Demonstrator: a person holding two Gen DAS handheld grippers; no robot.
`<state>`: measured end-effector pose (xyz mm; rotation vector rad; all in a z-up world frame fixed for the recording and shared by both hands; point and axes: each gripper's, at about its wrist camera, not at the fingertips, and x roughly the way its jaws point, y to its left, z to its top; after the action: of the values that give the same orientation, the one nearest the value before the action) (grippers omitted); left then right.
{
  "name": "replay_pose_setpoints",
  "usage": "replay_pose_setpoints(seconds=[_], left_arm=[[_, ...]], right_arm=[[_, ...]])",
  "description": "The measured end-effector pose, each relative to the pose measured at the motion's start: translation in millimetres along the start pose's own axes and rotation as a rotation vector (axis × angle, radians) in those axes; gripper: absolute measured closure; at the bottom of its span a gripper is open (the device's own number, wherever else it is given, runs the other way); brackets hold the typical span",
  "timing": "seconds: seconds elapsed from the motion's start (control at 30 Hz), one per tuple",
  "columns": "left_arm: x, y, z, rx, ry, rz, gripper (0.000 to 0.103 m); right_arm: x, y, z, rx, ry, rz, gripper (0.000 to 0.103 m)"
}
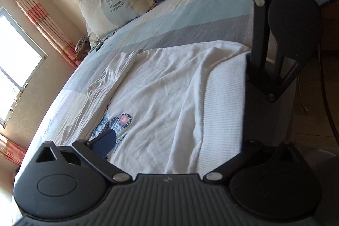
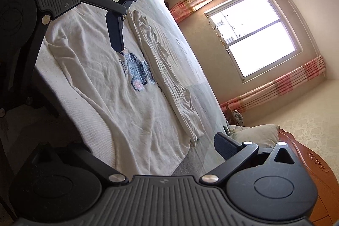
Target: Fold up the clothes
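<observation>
Both the left claw and right claw are hovering with fingers spread wide and empty over the white sweatshirt, which is lying flat along the bed edge, seemingly lining up to fold it

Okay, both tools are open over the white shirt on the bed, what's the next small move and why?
Probably lower both tools onto the ribbed hem and pinch it: the white shirt lies spread flat, one sleeve already folded in, and neither open tool holds cloth yet.
</observation>
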<state>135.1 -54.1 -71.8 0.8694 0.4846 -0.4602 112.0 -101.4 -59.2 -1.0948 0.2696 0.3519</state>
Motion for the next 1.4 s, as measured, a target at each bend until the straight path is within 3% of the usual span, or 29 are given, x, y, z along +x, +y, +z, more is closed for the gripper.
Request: replay_pose_setpoints(seconds=[0.2,0.4,0.47,0.67,0.8,1.1,1.4], left_arm=[[-2,8,-18,0.061,0.147,0.111,0.001],[-10,22,-48,0.051,0.293,0.234,0.001],[-9,27,-51,0.017,0.318,0.245,0.001],[-4,30,-46,0.020,0.320,0.294,0.000],[-2,35,-40,0.018,0.323,0.354,0.000],[7,48,-21,0.023,0.353,0.408,0.000],[21,65,-14,0.016,0.384,0.392,0.000]], right_arm=[[3,-6,-4,0.024,-0.002,0.028,0.000],[10,-11,-10,0.047,-0.003,0.057,0.000],[12,-11,-13,0.053,0.003,0.075,0.000],[25,5,-19,0.022,0.027,0.134,0.000],[28,0,-18,0.032,0.017,0.070,0.000],[39,-23,-17,0.043,-0.016,-0.010,0.000],[62,-42,-17,0.041,-0.042,0.002,0.000]])
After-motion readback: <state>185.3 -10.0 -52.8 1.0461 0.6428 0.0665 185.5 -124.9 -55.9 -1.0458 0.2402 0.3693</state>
